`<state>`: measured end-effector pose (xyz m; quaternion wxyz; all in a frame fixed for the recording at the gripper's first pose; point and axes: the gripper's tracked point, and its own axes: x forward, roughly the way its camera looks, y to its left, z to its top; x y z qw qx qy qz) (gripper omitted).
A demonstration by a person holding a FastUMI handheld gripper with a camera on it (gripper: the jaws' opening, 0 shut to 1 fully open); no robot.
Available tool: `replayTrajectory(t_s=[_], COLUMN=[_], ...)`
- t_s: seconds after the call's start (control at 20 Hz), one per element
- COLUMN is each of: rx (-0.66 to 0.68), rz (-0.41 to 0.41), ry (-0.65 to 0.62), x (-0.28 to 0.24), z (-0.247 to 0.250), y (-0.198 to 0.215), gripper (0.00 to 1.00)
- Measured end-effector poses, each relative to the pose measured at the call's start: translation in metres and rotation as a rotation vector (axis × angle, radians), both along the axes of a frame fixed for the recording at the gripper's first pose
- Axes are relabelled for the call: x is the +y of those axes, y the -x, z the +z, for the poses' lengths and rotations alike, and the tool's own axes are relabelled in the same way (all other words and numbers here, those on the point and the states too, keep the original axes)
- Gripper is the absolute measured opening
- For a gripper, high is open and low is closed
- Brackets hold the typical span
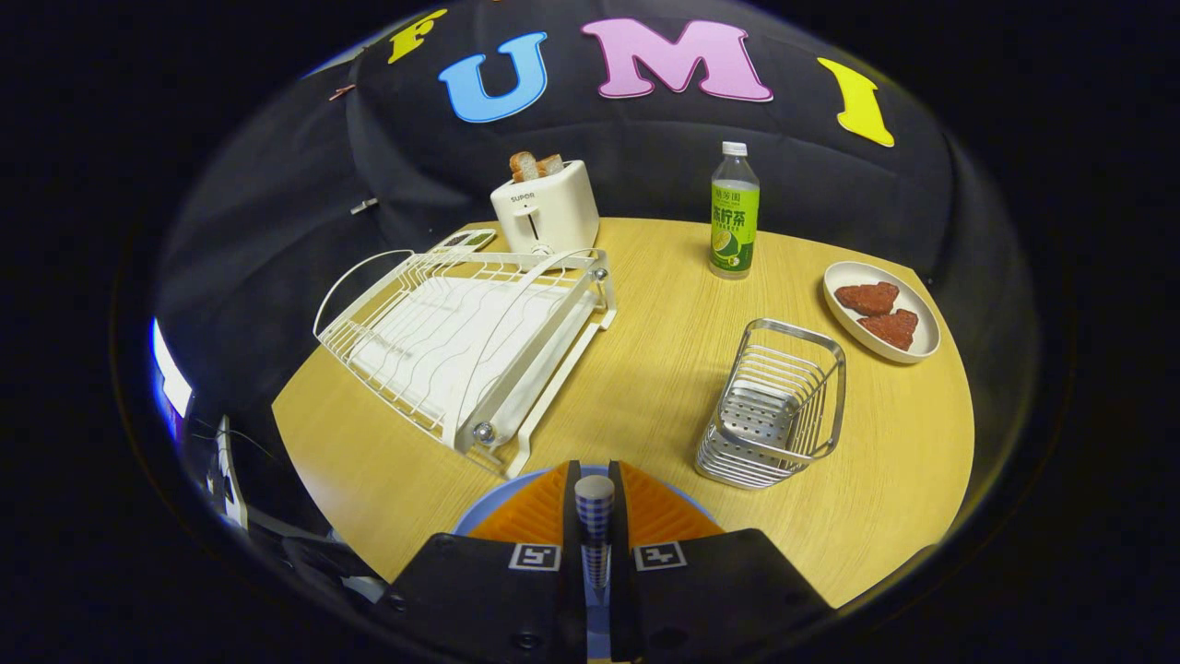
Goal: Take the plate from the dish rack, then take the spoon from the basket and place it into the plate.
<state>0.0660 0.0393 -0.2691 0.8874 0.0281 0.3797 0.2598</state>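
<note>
My gripper (595,493) is shut on the spoon (595,516), whose checked blue-and-white handle stands upright between the two fingers. Directly under the fingers lies the blue plate (489,512) on the wooden table, mostly hidden by them. The white wire dish rack (461,337) stands beyond the fingers to the left with nothing in it. The metal wire basket (774,406) sits beyond the fingers to the right, with nothing inside.
A white toaster (546,214) with bread in it stands behind the rack. A green drink bottle (734,217) stands at the back. A cream dish (880,312) with two brown pieces lies at the far right. The round table (664,350) ends close behind the gripper.
</note>
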Motion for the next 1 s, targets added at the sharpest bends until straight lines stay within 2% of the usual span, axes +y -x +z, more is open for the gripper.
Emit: replayTrajectory(t_s=[0.05, 0.15, 0.35, 0.45, 0.75, 1.0], rx=[0.001, -0.024, -0.097, -0.159, -0.352, -0.498], rz=[0.0, -0.012, -0.032, -0.053, -0.167, -0.333], ry=[0.007, 0.032, 0.027, 0.033, 0.009, 0.009], x=[-0.001, -0.009, -0.016, -0.024, -0.046, -0.074], z=[-0.002, 0.002, 0.022, 0.044, 0.13, 0.208], y=[0.0, -0.002, -0.008, -0.014, -0.033, -0.037], gripper=[0.19, 0.46, 0.92, 1.0, 0.99, 0.99])
